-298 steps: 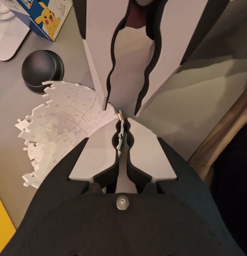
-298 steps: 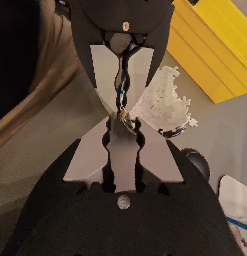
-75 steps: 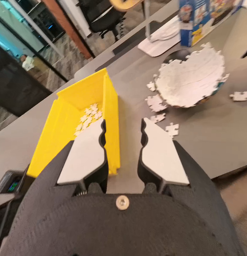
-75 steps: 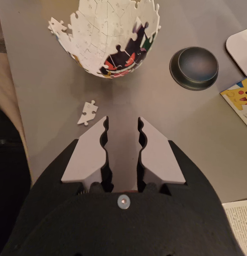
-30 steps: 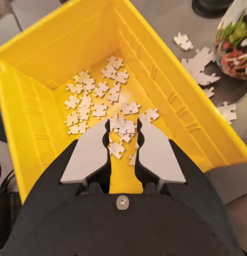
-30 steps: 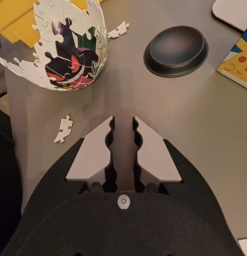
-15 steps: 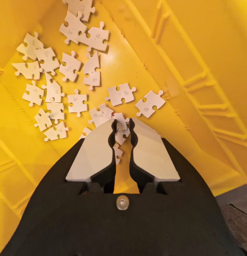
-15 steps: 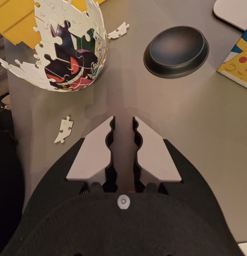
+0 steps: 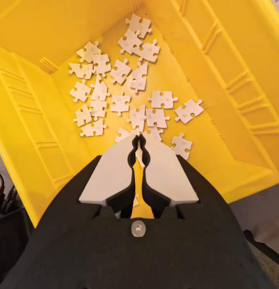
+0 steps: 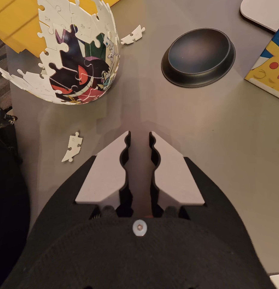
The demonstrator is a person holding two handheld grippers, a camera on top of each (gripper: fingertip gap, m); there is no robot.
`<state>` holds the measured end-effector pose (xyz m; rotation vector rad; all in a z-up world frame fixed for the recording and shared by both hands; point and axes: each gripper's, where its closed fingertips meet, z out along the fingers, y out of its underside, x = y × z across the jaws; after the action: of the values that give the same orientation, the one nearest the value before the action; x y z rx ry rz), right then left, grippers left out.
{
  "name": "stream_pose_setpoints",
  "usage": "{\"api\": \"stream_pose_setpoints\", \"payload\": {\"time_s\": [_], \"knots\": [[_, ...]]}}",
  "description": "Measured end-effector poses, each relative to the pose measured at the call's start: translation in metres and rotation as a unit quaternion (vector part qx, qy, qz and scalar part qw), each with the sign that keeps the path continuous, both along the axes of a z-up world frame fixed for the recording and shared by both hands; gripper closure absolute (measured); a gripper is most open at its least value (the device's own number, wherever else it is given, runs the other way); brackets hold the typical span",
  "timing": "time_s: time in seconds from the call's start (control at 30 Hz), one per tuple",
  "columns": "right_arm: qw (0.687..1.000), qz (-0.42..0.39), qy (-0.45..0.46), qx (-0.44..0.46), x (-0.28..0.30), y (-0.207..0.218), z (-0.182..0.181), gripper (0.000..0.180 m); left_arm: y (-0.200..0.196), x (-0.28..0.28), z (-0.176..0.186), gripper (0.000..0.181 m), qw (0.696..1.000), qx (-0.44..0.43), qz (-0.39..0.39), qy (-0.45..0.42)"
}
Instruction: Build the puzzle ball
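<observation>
Parted right gripper [image 10: 139, 136], puzzle ball [image 10: 76, 62], black stand [image 10: 198, 59]

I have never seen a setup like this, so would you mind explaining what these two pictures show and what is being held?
There is no robot here: a person holds a two-finger gripper in each hand, and each gripper carries a camera looking forward along its fingers.

The left wrist view looks into a yellow bin scattered with white puzzle pieces. The left gripper has its jaws nearly together on one piece, seen edge-on between them.

The right wrist view looks down at a grey table. The right gripper is open and holds nothing. Ahead lie the half-built puzzle ball, a black round stand, two loose pieces and a corner of a printed box.
</observation>
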<state>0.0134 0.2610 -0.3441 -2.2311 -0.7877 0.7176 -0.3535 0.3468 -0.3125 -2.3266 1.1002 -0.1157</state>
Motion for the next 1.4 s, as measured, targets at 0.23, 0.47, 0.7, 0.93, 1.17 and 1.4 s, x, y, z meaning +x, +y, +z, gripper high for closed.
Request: {"api": "stream_pose_setpoints", "payload": {"time_s": [0.23,0.47,0.7,0.93,1.17,1.4], "knots": [[1.000,-0.001,0.000,0.000,0.000,0.000,0.000,0.158,-0.013,-0.009,-0.005,0.177,1.000,-0.027,-0.004,0.001],[1.000,0.001,0.001,0.000,0.000,0.000,0.000,0.158,-0.024,-0.019,-0.009,0.163,0.999,-0.049,0.000,0.014],[1.000,0.002,0.001,0.000,0.000,0.000,0.000,0.158,-0.028,-0.036,0.008,0.165,0.999,-0.017,0.034,-0.004],[1.000,0.003,-0.002,0.002,0.000,0.000,0.000,0.158,-0.033,-0.044,0.029,0.165,0.998,0.038,0.041,-0.013],[1.000,0.003,-0.003,0.004,0.000,-0.001,0.000,0.158,-0.040,-0.051,0.030,0.162,0.998,0.042,0.047,-0.004],[1.000,0.003,-0.004,0.004,0.000,0.000,0.000,0.158,-0.041,-0.074,0.062,0.162,0.995,0.079,0.061,-0.008]]}}
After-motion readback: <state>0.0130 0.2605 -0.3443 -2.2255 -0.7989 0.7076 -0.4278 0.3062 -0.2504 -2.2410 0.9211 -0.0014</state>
